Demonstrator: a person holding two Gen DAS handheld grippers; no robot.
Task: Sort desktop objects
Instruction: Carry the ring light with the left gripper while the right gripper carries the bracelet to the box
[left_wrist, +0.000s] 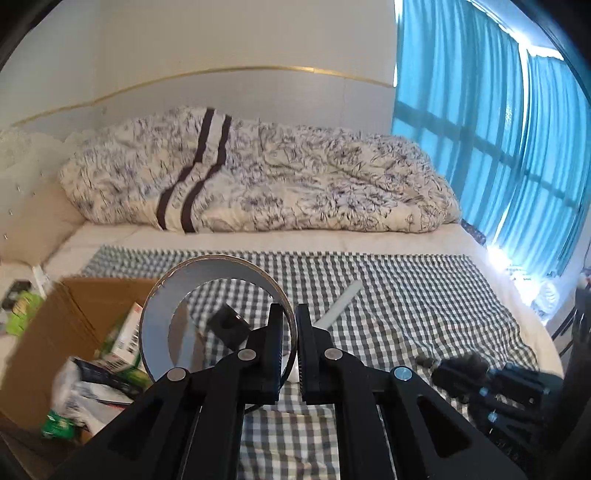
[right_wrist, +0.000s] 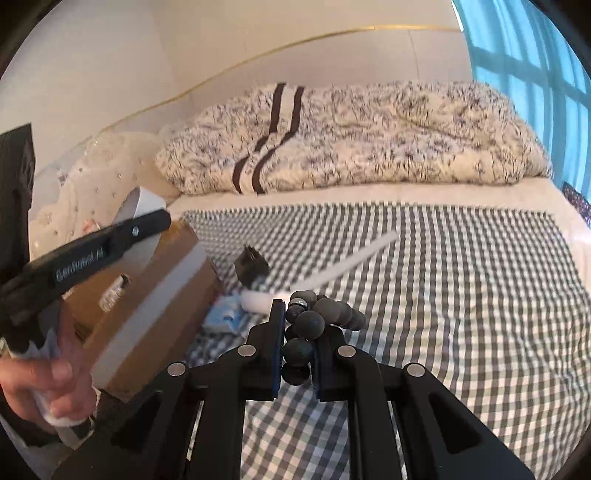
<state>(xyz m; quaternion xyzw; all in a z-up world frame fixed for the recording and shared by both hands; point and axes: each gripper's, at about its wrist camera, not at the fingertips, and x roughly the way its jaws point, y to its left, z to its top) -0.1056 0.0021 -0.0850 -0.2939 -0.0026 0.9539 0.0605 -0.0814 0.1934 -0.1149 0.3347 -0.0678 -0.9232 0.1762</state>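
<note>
Grey tape roll (left_wrist: 218, 317) clenched by left hand-held gripper (left_wrist: 290, 317), right hand-held gripper (right_wrist: 300, 332) grasping beaded tripod (right_wrist: 310, 325), cardboard box (right_wrist: 155, 295) alongside.

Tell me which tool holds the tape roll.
The left tool, shut on the tape roll's rim. The right tool grips a black ball-jointed tripod.

My bed (right_wrist: 424, 194) carries a checked cloth (right_wrist: 461, 295). On the cloth lie a white stick (right_wrist: 354, 258), a small black brush (right_wrist: 251, 266) and a cardboard box (right_wrist: 155, 295); a rumpled quilt (right_wrist: 369, 140) is heaped behind.
</note>
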